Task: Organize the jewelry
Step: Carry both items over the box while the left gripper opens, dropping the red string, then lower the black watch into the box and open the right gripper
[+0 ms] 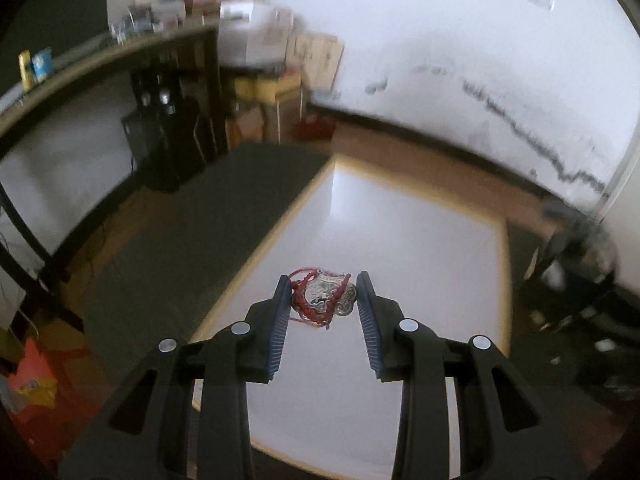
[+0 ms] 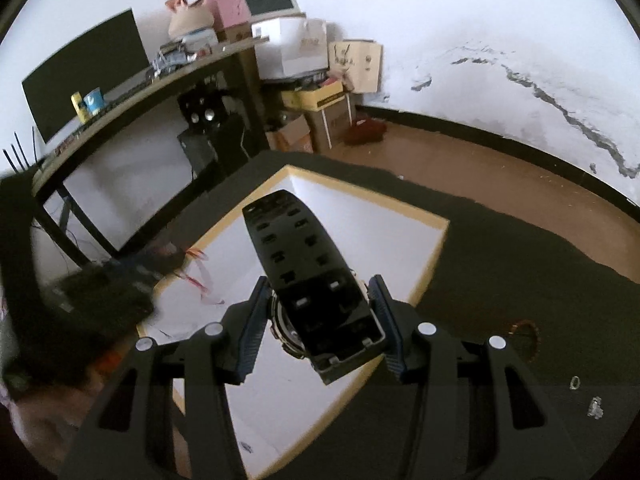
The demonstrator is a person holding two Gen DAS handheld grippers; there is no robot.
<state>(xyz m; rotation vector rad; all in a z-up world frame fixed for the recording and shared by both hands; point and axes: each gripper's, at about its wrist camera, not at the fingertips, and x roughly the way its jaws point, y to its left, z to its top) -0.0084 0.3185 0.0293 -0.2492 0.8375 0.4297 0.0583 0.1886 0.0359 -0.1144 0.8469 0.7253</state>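
White wall (image 2: 500, 20) with a dark jagged crack (image 2: 560, 108), black skirting and tan floor (image 2: 460, 160); dark mat (image 2: 520, 260) under a white board (image 2: 380, 232) edged in yellow. Left, a long shelf (image 2: 132, 92) on black legs carries a dark screen (image 2: 84, 80), a blue cup (image 2: 94, 101), a pink box (image 2: 230, 8) and what may be a soft toy (image 2: 188, 16). Cardboard boxes (image 2: 320, 108) stacked in the corner, a red item (image 2: 366, 130) beside them; light even and bright.

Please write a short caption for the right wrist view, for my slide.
Right gripper holds a black watch above the white tray; small jewelry pieces lie on the dark mat.
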